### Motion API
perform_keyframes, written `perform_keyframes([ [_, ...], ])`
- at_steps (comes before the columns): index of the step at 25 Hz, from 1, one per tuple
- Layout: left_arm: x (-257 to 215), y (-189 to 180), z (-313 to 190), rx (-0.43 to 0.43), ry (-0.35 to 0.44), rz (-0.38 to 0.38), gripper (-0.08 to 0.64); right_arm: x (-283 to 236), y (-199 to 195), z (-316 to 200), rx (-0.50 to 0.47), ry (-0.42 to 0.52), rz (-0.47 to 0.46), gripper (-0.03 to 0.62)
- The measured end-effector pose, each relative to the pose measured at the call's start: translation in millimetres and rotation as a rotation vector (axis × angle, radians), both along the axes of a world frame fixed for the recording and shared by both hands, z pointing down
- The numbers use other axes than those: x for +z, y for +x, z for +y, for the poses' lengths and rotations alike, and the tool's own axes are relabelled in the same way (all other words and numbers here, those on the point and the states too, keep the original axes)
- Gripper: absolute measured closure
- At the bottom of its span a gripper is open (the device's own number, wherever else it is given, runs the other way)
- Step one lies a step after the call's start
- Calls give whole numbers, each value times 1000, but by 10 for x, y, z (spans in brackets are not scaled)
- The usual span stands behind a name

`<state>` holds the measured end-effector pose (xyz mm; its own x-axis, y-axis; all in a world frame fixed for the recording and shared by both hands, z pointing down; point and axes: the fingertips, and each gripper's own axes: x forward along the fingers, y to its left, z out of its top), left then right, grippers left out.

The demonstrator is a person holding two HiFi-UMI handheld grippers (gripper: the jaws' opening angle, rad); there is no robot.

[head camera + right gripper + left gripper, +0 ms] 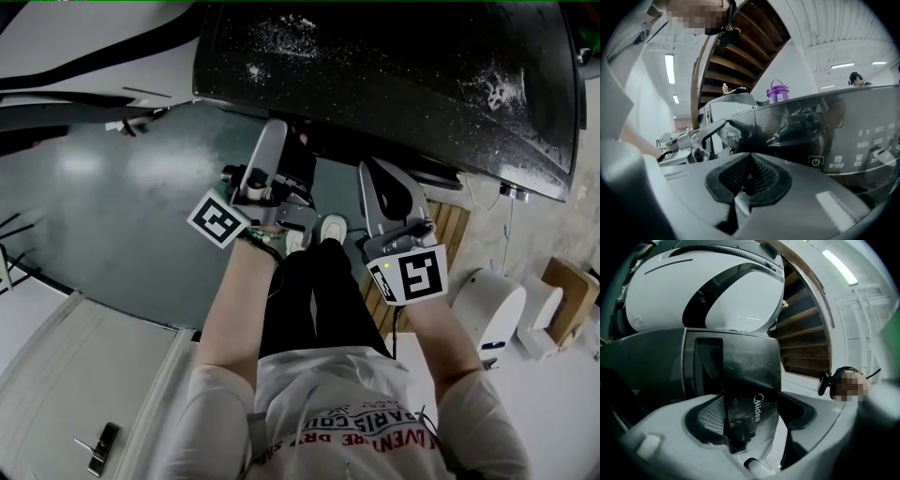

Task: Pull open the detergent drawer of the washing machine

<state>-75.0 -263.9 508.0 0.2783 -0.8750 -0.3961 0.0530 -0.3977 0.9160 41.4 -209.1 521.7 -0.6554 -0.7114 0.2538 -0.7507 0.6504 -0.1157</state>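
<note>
Above grey-green floor [122, 178], dusty black washing machine [394, 75]; left claw [752, 404] spread wide around its drawer [740, 362], right claw [749, 163] closed.

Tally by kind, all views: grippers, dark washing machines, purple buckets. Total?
Grippers: 2 (left gripper, right gripper)
Dark washing machine: 1
Purple bucket: 1
Total: 4
</note>
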Motion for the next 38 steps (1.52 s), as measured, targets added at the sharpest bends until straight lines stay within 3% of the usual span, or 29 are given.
perform_keyframes([
  [13,12,-45,225,2,21,52,266,43,15,95,45,23,33,592],
  [38,12,-67,1053,64,27,16,253,-121,75,826,142,81,126,592],
])
